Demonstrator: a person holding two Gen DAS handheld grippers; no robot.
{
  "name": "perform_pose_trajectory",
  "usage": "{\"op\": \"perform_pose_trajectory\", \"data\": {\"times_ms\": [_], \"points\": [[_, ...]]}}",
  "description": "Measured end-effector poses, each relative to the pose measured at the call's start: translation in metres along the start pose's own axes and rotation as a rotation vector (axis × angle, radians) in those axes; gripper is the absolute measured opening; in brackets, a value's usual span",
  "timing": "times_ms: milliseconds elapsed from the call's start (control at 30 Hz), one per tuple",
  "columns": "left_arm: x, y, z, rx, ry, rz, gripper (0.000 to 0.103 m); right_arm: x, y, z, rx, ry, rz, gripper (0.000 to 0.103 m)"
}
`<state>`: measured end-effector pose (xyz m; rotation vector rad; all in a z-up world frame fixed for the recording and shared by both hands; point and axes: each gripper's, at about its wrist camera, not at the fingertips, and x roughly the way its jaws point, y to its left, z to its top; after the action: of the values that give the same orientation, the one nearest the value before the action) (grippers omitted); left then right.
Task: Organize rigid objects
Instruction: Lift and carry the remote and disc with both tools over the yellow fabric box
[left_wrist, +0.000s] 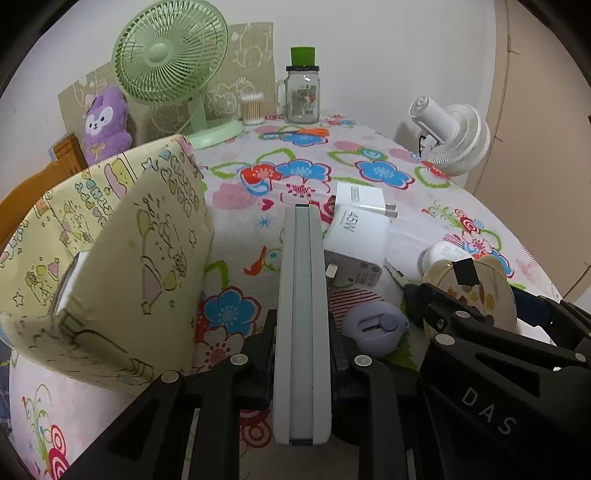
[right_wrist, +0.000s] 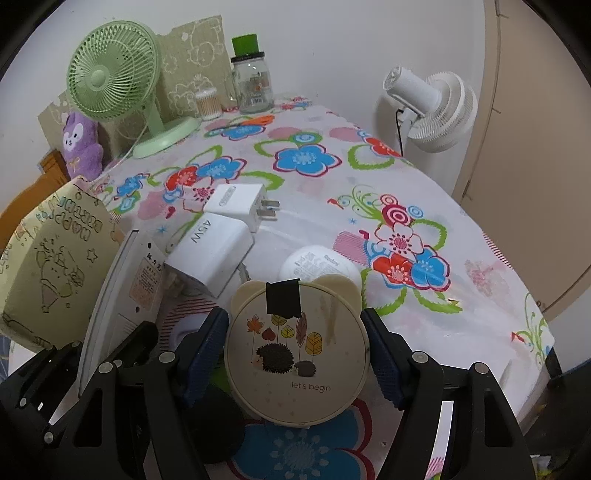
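My left gripper (left_wrist: 301, 332) is shut on a flat white slab with a grey edge (left_wrist: 301, 295), held on edge above the flowered tablecloth (left_wrist: 295, 173). The right wrist view shows the slab's labelled face (right_wrist: 125, 288) at the left. My right gripper (right_wrist: 295, 332) is shut on a round cream case with bear ears and a hedgehog print (right_wrist: 295, 354), its blue pads (right_wrist: 207, 350) pressed on both sides. Beyond lie a white 45W charger (right_wrist: 210, 247), a second white plug (right_wrist: 236, 201) and a white round puck (right_wrist: 317, 262). A lilac round item (left_wrist: 373, 328) lies below the slab.
A yellow patterned fabric box (left_wrist: 110, 251) stands close on the left. At the back are a green fan (left_wrist: 170, 62), a cotton-swab tub (left_wrist: 253, 109), a glass jar with a green lid (left_wrist: 302, 92) and a purple plush (left_wrist: 105, 125). A white fan (right_wrist: 432, 110) stands beyond the table's right edge.
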<state>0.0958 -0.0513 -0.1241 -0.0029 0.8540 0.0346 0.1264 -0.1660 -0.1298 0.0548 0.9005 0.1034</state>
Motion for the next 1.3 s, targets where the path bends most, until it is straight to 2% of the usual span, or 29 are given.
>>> {"op": "perform_pose_trajectory", "data": {"times_ms": [1000,1300], "points": [[-0.069,0.006,0.008,0.014,-0.092,-0.046,0.020,-0.077,0.019,0.003,-0.047,-0.123,-0.006,0.075],[-0.087,0.015,0.010,0.001,-0.110,-0.029,0.020,-0.096,0.028,0.005,-0.067,-0.147,0.012,0.075]]}}
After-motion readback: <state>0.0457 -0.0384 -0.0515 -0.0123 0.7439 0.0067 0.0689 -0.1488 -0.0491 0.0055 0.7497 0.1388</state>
